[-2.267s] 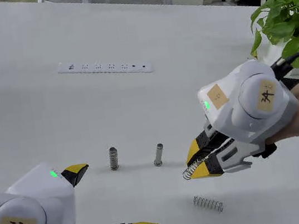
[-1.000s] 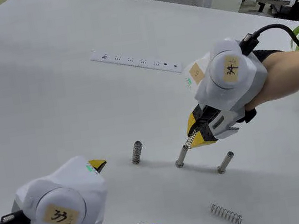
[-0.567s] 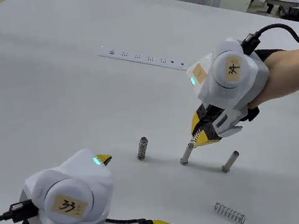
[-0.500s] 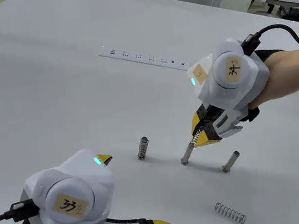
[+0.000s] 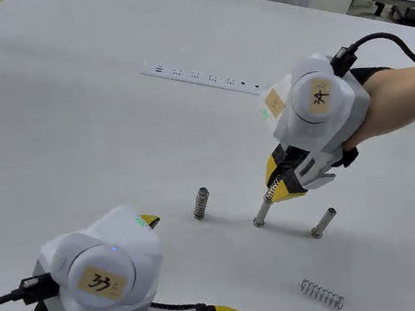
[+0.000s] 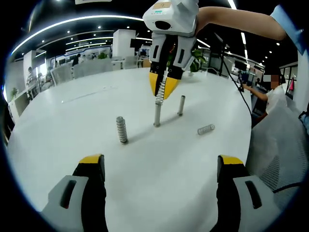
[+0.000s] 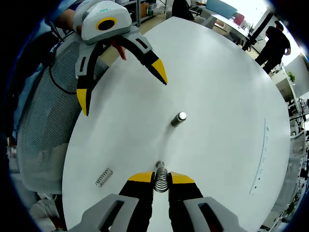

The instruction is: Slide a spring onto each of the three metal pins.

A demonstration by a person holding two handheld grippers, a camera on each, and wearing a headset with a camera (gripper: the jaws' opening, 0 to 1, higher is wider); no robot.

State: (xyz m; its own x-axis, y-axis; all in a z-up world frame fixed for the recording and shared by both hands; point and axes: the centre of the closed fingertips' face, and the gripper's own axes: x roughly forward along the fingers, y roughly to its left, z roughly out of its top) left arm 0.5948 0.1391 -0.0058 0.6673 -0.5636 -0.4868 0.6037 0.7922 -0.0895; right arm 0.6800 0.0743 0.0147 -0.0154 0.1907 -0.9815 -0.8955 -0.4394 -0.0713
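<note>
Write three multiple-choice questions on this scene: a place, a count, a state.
1. Where is the loose coiled metal spring? A) flat on the white table B) on a pin C) in a tray
2. How many upright grey metal pins wear a spring fully? A) none B) one C) three
3. The yellow-tipped left tongs are: A) open B) shut on a spring C) shut on a pin
1 A: it lies on bare tabletop. 2 B: one spring-covered pin alone; the right tongs hold a second spring at the middle pin's tip, the third pin is bare. 3 A: jaws wide apart.
</note>
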